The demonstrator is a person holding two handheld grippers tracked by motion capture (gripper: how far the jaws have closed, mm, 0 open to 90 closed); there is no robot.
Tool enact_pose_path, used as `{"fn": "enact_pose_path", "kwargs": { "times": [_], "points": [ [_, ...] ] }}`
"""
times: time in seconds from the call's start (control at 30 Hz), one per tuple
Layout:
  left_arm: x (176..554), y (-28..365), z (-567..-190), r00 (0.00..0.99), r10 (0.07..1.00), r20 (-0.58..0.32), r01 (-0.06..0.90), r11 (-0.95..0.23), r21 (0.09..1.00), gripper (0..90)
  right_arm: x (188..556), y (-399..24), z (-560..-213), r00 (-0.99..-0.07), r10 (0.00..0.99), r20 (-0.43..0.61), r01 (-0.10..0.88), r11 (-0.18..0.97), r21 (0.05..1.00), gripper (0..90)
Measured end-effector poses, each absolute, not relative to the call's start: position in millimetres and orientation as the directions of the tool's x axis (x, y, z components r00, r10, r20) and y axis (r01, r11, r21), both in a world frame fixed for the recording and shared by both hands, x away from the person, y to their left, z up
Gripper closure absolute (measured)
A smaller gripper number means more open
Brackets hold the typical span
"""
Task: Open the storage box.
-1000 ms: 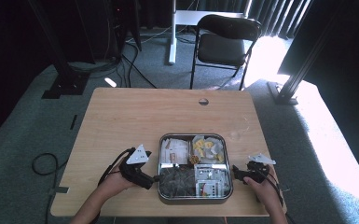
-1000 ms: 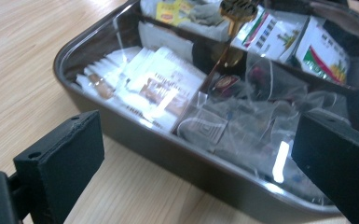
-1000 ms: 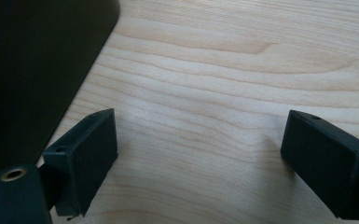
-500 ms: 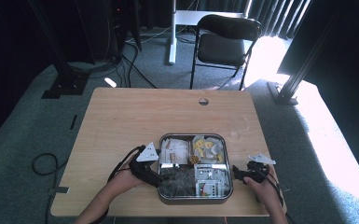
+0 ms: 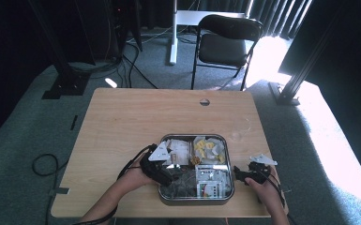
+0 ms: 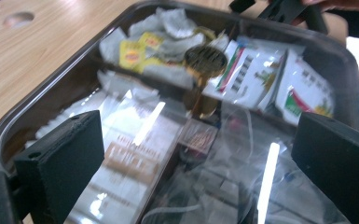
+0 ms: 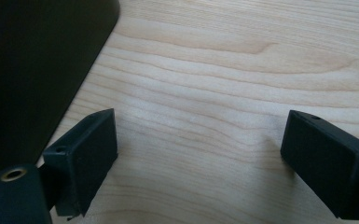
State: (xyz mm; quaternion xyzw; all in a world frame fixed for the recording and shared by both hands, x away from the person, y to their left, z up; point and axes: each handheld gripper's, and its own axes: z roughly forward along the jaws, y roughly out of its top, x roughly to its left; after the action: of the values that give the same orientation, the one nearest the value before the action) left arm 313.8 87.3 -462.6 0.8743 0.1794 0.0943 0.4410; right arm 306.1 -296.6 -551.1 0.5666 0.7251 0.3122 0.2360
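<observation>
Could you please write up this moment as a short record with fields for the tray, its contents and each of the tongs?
tray: metal tray with compartments, on the wooden table
contents: yellow-tagged tea bags, printed sachets, clear wrapped packets
left tongs: jaws wide open above the clear packets, nothing held
right tongs: jaws open over bare table beside the tray, nothing held

Black folding chair [image 5: 228,40] behind table, floor cables [image 5: 136,42], tbl hole [image 5: 205,101]

Tray [image 5: 161,192] on table [image 5: 136,117], between left gripper [image 5: 166,174] and right gripper [image 5: 238,174].
</observation>
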Motion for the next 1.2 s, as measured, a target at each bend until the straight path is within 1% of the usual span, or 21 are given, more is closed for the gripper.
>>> {"fn": "enact_pose_path", "kwargs": {
  "times": [0.1,0.3,0.53,0.9,1.0,1.07,1.2],
  "points": [
    [315.9,81.7,-463.0,0.922,0.386,0.009,0.226,-0.558,0.798,2.6,306.1,-296.5,-551.1,-0.246,0.969,0.012,0.674,0.163,0.720,10.2],
    [321.6,72.6,-464.6,0.930,0.368,-0.017,0.235,-0.558,0.796,2.6,306.1,-296.6,-551.1,-0.246,0.969,0.012,0.674,0.163,0.720,10.2],
    [329.9,57.1,-465.8,0.930,0.367,-0.029,0.243,-0.553,0.797,2.6,306.1,-296.6,-551.1,-0.246,0.969,0.012,0.674,0.163,0.720,10.2],
    [338.6,41.3,-472.2,0.936,0.350,-0.036,0.246,-0.577,0.779,4.1,306.1,-296.6,-551.1,-0.246,0.969,0.012,0.674,0.163,0.720,10.2],
    [340.5,37.7,-473.6,0.938,0.343,-0.043,0.248,-0.580,0.776,6.8,306.1,-296.5,-551.2,-0.246,0.969,0.012,0.674,0.162,0.720,10.2],
    [341.4,35.2,-474.1,0.938,0.344,-0.040,0.247,-0.585,0.773,11.7,306.1,-296.5,-551.1,-0.246,0.969,0.012,0.674,0.163,0.720,10.2],
    [344.1,30.5,-475.3,0.940,0.341,-0.031,0.243,-0.600,0.762,16.3,306.1,-296.5,-551.2,-0.246,0.969,0.012,0.674,0.162,0.721,10.2]
  ]
}}
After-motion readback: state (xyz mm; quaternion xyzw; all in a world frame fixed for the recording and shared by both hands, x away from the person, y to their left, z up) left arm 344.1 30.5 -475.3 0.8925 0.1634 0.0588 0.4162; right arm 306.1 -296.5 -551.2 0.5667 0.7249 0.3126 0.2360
